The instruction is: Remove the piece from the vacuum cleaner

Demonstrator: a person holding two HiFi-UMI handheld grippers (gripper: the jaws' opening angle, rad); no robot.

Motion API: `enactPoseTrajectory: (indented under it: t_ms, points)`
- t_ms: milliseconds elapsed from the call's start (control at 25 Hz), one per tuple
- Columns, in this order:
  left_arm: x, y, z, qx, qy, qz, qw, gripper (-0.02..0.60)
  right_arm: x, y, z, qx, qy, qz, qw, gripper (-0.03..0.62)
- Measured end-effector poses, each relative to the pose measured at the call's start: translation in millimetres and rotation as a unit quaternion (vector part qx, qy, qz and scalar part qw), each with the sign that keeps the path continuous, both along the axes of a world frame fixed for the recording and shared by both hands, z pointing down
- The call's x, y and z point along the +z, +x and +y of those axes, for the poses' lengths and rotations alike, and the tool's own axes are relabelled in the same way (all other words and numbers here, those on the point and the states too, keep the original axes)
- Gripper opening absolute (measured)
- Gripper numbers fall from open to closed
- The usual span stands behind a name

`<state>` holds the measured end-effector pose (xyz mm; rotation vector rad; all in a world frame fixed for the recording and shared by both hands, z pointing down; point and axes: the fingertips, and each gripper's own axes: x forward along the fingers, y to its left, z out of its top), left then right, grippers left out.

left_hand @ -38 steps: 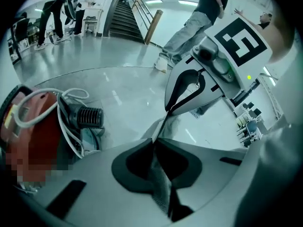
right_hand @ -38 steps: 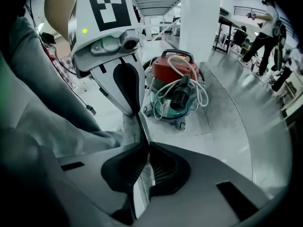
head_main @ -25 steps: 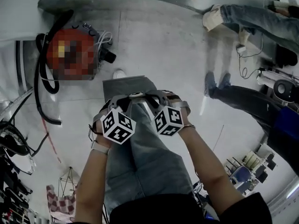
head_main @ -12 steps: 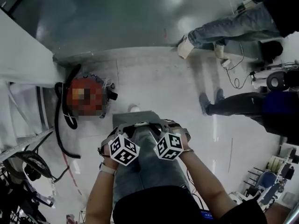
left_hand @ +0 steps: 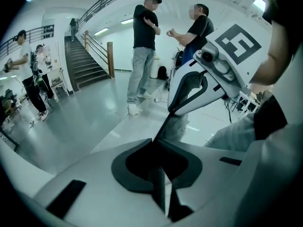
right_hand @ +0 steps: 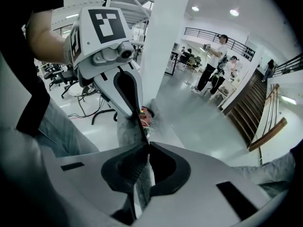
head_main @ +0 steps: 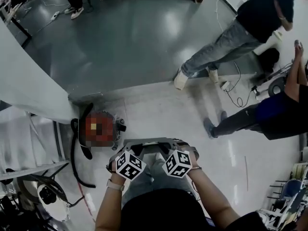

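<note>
Approach stage; removal not begun. Left gripper (left_hand: 157, 148) and right gripper (right_hand: 147, 148) held side by side before body, fingers of both closed on nothing. Vacuum cleaner (head_main: 100, 129) on floor (head_main: 159, 117) ahead-left, beside white pillar (right_hand: 163, 41), well apart from both. Next, probably: stepping closer, opening fingers, locating piece.

The vacuum cleaner (head_main: 98, 129) is sitting on the floor (head_main: 159, 105), ahead and left of the left hand-held gripper (head_main: 129, 146) and right hand-held gripper (head_main: 169, 144), which are hovering side by side. Its hose (head_main: 74, 153) is seemingly curving down its left side. Two people (head_main: 226, 42) are standing well apart to the right.
</note>
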<state>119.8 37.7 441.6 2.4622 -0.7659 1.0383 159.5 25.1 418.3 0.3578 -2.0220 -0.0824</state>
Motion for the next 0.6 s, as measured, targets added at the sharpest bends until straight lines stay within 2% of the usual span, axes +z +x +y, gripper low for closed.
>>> enactPoseTrajectory:
  t_ms: [320,600]
  points:
    - [-100,11,-11,0.012,0.062,-0.006,0.9980,0.041,-100,13,-3,0.009,0.039,-0.034,0.999,0.038]
    - [-160,12,-20,0.009,0.115,-0.010,0.9933,0.041,-162,15,-12,0.011,0.076,-0.052,0.996,0.039]
